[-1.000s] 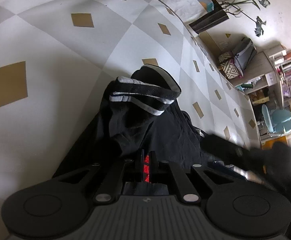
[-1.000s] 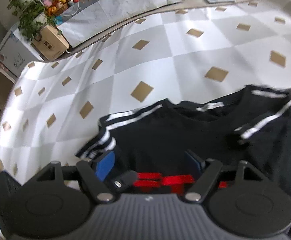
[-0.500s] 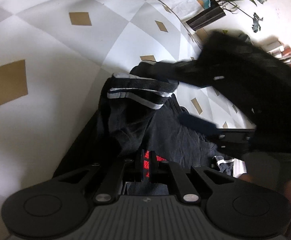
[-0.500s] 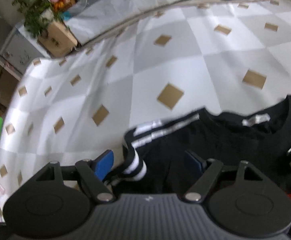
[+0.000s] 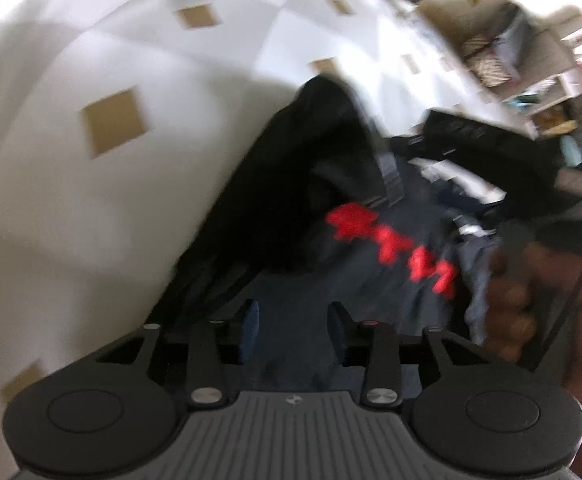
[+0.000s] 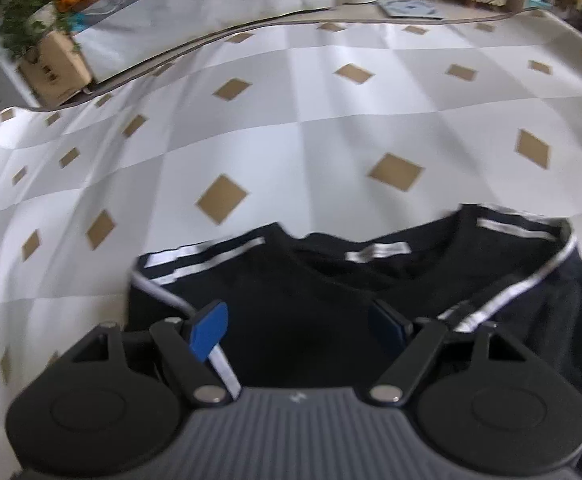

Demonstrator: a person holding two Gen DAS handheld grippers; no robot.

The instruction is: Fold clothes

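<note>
Risk first: left gripper (image 5: 293, 330) has just been opening, jaws now part-spread with shirt (image 6: 331, 308) fabric lying between them, pads not pressing as far as I can tell. Frame is motion-blurred, so contact is hard to confirm. If a pad snags cloth as the hand pulls off, the sleeve fold could drag open again.

Right gripper (image 6: 299, 326) is wide open, low over the shirt's chest, nothing pinched. A striped sleeve edge runs under its left finger (image 6: 209, 330); closing here would likely grab that stripe plus the body layer and bunch both.

Shirt: black tee, white stripes on shoulders and sleeves, red print (image 5: 391, 244) on the front. In the right wrist view it fills the lower centre and lower right, collar toward the top, both sleeves look turned inward. It lies on the diamond-pattern cloth (image 6: 251, 128). Left view, right edge: a hand (image 5: 515, 300) and dark gear, blurred.
</note>
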